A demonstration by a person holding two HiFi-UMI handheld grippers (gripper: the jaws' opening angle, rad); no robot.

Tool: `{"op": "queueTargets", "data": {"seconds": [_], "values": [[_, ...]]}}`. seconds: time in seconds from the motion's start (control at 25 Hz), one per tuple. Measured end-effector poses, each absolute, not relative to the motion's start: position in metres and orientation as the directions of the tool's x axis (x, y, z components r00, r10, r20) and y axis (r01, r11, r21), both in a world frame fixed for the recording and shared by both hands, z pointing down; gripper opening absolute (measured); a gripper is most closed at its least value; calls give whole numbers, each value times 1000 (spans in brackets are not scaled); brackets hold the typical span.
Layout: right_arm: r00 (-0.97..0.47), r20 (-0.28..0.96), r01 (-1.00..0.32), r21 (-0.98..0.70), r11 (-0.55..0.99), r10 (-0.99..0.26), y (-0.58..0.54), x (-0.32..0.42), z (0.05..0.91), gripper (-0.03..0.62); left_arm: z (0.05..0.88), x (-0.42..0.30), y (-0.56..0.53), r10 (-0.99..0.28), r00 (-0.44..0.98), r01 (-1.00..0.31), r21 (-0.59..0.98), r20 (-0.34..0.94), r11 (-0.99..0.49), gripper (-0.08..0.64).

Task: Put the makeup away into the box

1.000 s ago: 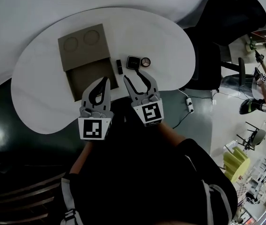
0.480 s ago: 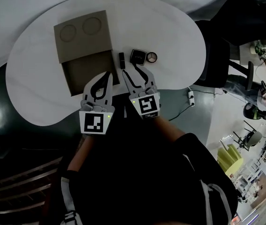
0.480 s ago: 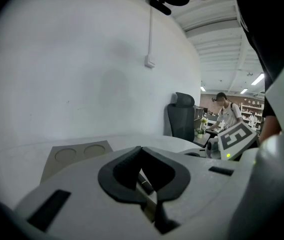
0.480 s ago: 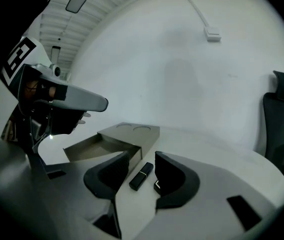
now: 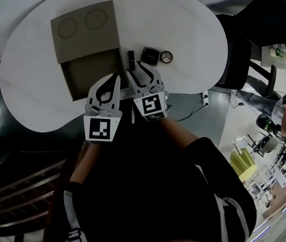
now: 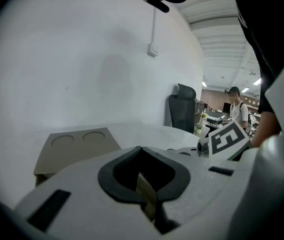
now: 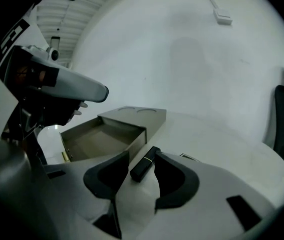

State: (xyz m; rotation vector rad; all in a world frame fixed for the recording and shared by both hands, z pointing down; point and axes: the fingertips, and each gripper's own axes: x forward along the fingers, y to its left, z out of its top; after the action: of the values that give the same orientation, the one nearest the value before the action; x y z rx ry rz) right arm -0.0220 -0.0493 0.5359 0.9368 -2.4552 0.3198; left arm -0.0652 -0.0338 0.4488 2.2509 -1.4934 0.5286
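The right gripper (image 5: 141, 75) holds its jaws released and apart, with the black lipstick tube (image 7: 144, 164) lying untouched between the tips, probably lined up for a pinch. The open box (image 7: 131, 118) sits just left of those jaws, ready to receive it. The left gripper (image 6: 140, 149) is clenched on nothing.

Box (image 5: 87, 37) on table (image 5: 193, 34), lipstick (image 5: 130, 58) just right, compact (image 5: 151, 56) further right

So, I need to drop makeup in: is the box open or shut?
Open: the box shows its hollow inside uncovered, in both the head and right gripper views.
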Motion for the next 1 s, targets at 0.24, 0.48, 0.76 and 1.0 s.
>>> {"op": "queueTargets", "data": {"seconds": [0.24, 0.48, 0.76, 1.0], "values": [[-568, 643, -691, -34, 722, -513, -47, -24, 562, 176, 461, -70, -30, -771, 357, -931, 131, 527, -342, 8], [-497, 695, -704, 27, 710, -519, -50, -23, 568, 133, 460, -78, -27, -772, 344, -936, 132, 534, -326, 8], [-487, 693, -730, 11, 684, -531, -56, -11, 571, 106, 465, -77, -25, -778, 333, -940, 128, 533, -316, 8], [-495, 660, -754, -3, 657, -565, -57, -9, 548, 104, 457, -83, -21, -794, 320, -945, 121, 516, -303, 8]]}}
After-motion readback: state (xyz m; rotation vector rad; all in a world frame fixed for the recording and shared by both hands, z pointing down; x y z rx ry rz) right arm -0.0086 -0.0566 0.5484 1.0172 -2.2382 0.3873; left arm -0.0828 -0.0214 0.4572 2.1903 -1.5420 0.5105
